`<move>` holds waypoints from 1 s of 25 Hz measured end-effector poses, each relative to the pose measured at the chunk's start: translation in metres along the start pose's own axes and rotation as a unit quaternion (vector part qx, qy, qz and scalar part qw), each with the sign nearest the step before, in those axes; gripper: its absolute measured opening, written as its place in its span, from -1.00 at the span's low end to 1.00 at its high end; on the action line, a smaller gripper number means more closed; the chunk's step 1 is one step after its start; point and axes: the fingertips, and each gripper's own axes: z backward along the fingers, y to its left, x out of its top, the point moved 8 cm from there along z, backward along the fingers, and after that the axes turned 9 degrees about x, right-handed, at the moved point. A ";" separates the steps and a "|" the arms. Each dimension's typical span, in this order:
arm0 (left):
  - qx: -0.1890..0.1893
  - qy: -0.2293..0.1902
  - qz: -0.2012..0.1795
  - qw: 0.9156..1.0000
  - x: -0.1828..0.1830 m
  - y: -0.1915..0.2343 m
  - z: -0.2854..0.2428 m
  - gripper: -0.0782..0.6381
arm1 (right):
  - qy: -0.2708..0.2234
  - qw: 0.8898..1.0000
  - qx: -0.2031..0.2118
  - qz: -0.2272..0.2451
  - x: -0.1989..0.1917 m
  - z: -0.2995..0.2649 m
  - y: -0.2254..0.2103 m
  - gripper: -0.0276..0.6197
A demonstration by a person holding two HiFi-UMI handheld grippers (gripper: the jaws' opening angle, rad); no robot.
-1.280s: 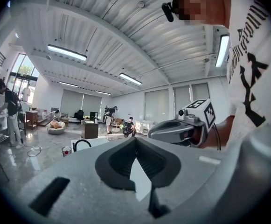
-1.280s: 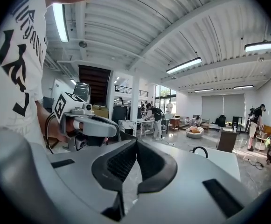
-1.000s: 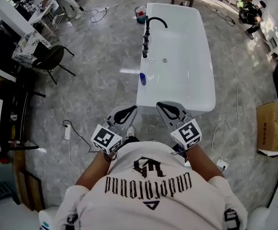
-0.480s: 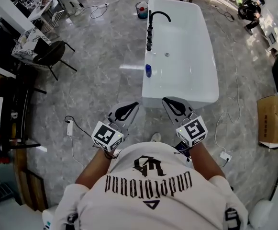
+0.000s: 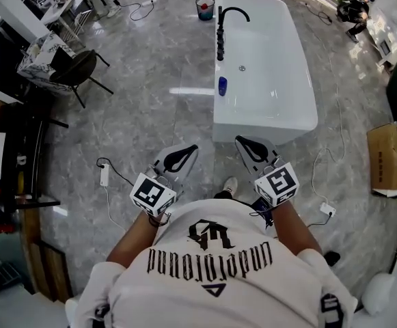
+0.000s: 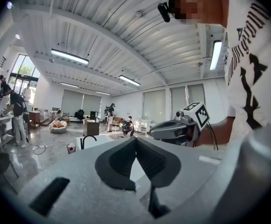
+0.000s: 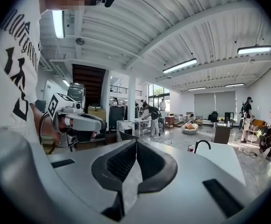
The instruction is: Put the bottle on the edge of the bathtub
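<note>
A small blue bottle (image 5: 222, 86) stands upright on the left rim of the white bathtub (image 5: 280, 80), near its black faucet (image 5: 227, 20). Both grippers are held close to the person's chest, well short of the tub and far from the bottle. My left gripper (image 5: 190, 148) is shut with nothing between its jaws; its own view shows the pads meeting (image 6: 135, 139). My right gripper (image 5: 242, 141) is likewise shut and empty, pads together (image 7: 136, 143). Each gripper sees the other: the right gripper (image 6: 172, 129) and the left gripper (image 7: 81, 121). The bottle is hidden in both gripper views.
Grey marble floor lies between me and the tub. A cable and power strip (image 5: 104, 175) lie at the left, another strip (image 5: 327, 210) at the right. A cardboard box (image 5: 389, 159) sits far right, a black chair (image 5: 75, 70) and tables at the left, a red bin (image 5: 205, 7) beyond the tub.
The tub and bottle have slid up and away in the head view: the person has backed off from the tub. Both grippers stay shut and empty at the chest.
</note>
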 end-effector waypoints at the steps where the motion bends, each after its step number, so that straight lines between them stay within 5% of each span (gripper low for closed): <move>1: -0.002 0.001 -0.001 1.000 -0.002 0.001 0.010 -0.74 | 0.000 1.000 -0.002 0.000 0.001 -0.002 0.010 -0.87; 14: -0.037 0.001 0.004 0.999 -0.031 -0.005 0.110 -0.74 | 0.011 1.000 -0.017 0.004 -0.013 -0.006 0.133 -0.87; 25: -0.059 -0.008 0.015 0.998 -0.037 -0.020 0.131 -0.74 | 0.023 0.999 -0.027 0.006 -0.010 0.018 0.189 -0.87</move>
